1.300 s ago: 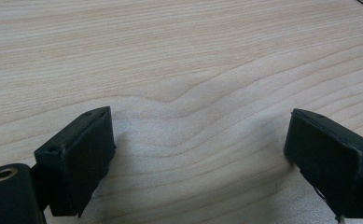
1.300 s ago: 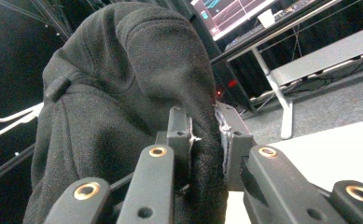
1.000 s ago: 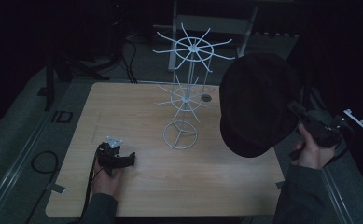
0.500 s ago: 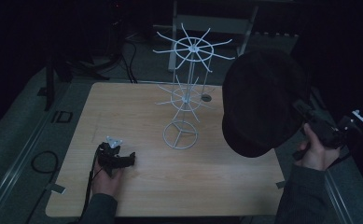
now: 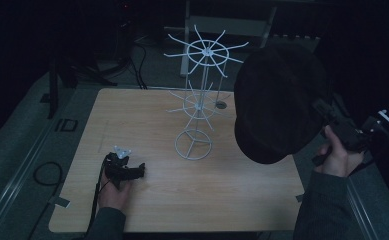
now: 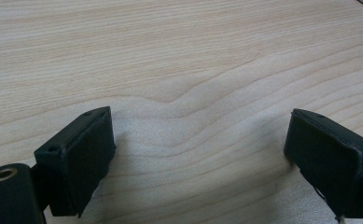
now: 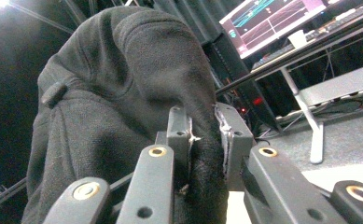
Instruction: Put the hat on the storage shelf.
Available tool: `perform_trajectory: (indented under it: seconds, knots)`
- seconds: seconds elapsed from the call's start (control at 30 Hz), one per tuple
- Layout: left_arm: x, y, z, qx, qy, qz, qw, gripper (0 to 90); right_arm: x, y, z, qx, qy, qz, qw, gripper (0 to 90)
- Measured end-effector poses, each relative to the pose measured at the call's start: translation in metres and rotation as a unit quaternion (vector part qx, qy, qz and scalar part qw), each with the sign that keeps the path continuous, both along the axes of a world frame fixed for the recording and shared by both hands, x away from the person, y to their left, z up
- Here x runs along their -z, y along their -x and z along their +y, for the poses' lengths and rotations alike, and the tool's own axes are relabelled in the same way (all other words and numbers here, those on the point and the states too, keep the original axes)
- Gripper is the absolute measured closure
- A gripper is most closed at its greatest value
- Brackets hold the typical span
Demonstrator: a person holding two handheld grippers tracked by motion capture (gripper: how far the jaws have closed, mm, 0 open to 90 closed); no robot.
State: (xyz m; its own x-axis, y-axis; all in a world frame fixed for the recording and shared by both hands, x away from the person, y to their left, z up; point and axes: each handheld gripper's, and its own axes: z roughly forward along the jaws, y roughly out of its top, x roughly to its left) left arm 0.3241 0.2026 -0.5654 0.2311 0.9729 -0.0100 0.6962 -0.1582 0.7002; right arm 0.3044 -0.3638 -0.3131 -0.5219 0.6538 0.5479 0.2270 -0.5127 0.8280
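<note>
Right gripper [image 5: 327, 116] is pinching the black cap [image 5: 277, 105] by a fold at its edge; the right gripper view has both jaws pressed onto the fabric [image 7: 123, 93] with a wad of it bunched between them. The cap hangs in the air just right of the white wire rack [image 5: 199, 107], off the table's [image 5: 147, 125] right edge, roughly level with the rack's upper spoked ring and not touching it. It's held by the rim, so the crown hangs loose and the opening stays free, which I'd read as setup for dropping it over one of the upper spokes. An edge grip also keeps the jaws clear of the wires. The rack stands on its round base near the table's middle, with its lower ring below the top one and both bare. Left gripper [image 5: 124, 170] rests on the table left of and nearer than the rack base, well apart from it; in the left gripper view the jaws are spread wide with nothing but wood grain between them. Looks parked, out of the way, possibly on hand to steady the base if the rack tips. Risk as I see it: the rack is light, and a snag could topple it.
</note>
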Motion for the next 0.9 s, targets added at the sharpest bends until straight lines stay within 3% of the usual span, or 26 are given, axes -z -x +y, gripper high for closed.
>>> perform_trajectory:
  seconds: [0.3, 0.53, 0.9]
  knots:
    - [0.0, 0.0, 0.0, 0.0, 0.0, 0.0, 1.0, 9.1, -0.001, -0.019, 0.014, -0.018, 0.002, 0.014, 0.9997, 77.2]
    - [0.0, 0.0, 0.0, 0.001, -0.001, 0.001, 1.0, 9.1, 0.001, -0.034, 0.032, -0.028, 0.017, 0.028, 0.9991, 77.2]
    - [0.0, 0.0, 0.0, 0.001, -0.001, 0.0, 1.0, 9.1, 0.012, -0.049, 0.059, -0.02, 0.076, 0.05, 0.9957, 77.2]
